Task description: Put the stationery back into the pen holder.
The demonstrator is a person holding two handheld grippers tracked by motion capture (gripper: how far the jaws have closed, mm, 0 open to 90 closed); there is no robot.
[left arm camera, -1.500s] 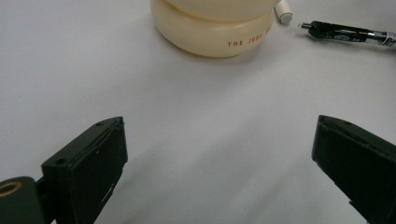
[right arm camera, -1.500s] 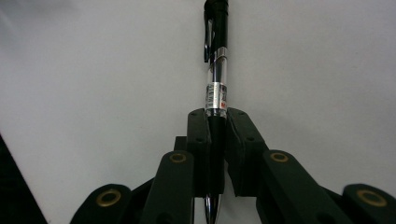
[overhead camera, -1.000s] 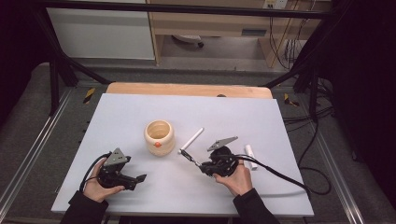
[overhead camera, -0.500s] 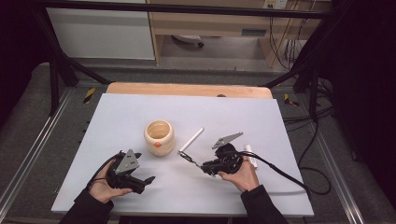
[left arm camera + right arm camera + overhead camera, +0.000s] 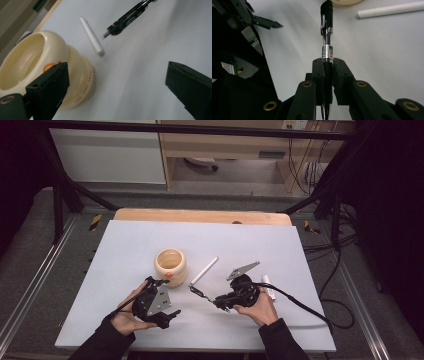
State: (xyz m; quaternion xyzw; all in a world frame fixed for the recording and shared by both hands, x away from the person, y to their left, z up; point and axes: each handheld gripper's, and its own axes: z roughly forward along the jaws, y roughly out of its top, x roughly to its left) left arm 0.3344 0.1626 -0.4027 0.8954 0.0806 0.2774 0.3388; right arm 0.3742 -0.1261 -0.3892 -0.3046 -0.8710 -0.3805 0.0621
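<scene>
Cream cup upright, inside looks empty, pen in right gripper

black-and-clear clip pen clamped between the right gripper jaws, cap end pointing at a squat cream ceramic pot standing upright with an orange object inside, and a white cylindrical stick lying flat just beside the pot

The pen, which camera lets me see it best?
The right gripper view: the pen stands up close between the shut jaws of the right tool, label and clip clear. The left gripper view shows part of it farther off. The high view shows it tiny.
</scene>
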